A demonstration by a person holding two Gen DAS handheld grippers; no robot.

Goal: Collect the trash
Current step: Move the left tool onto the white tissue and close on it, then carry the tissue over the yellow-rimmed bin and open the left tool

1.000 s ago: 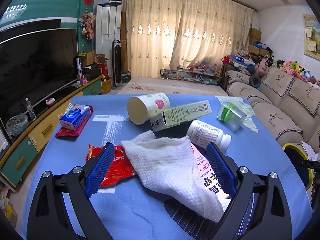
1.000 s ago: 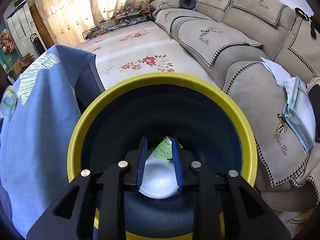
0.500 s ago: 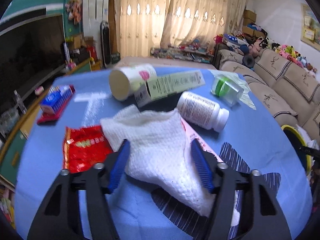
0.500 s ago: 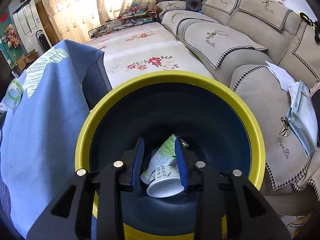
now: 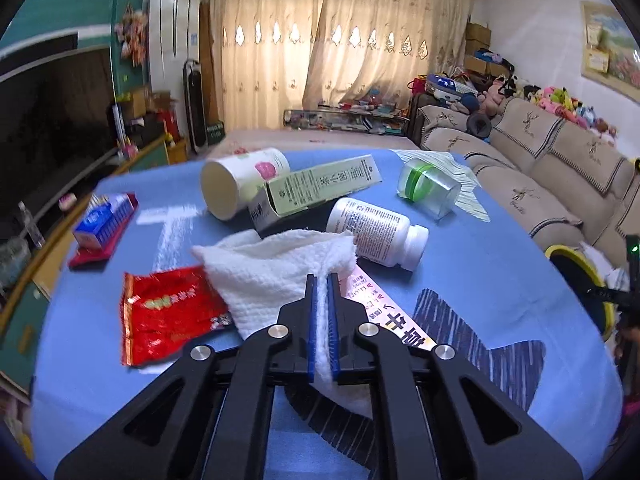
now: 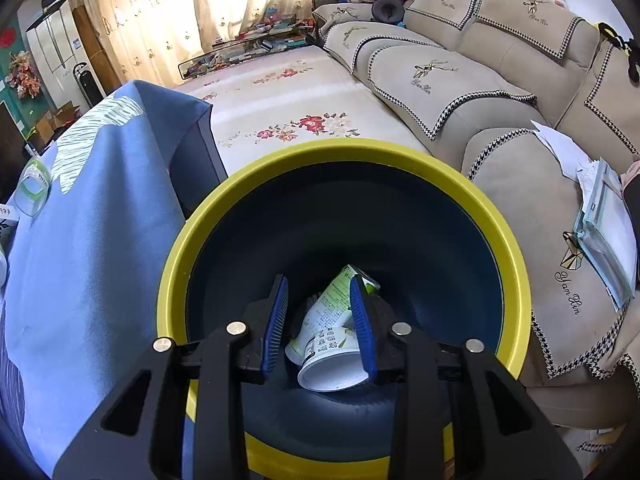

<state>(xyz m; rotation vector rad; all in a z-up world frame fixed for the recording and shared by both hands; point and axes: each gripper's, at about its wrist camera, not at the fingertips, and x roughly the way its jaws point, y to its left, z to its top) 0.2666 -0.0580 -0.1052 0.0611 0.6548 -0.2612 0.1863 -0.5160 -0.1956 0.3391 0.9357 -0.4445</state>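
Two grippers are shown mid-task. The white paper towel (image 5: 276,268), a crumpled sheet lying on the blue tablecloth (image 5: 496,264), is pinched at its near corner by the left gripper (image 5: 322,280), whose jaws are closed to a narrow slit on the tissue. The towel's long axis runs from that pinched corner away to its far left edge, beside the red snack wrapper (image 5: 168,312) and in front of the white pill bottle (image 5: 376,232), the green carton (image 5: 320,190) and the tipped paper cup (image 5: 240,184). The step in hand is judged to be the pickup; a lift and a carry to the yellow-rimmed bin (image 6: 512,264) are called for next. Over that bin the right gripper (image 6: 320,308) is held, its jaws partly apart and empty, a discarded yoghurt cup (image 6: 332,344) lying loose below them.
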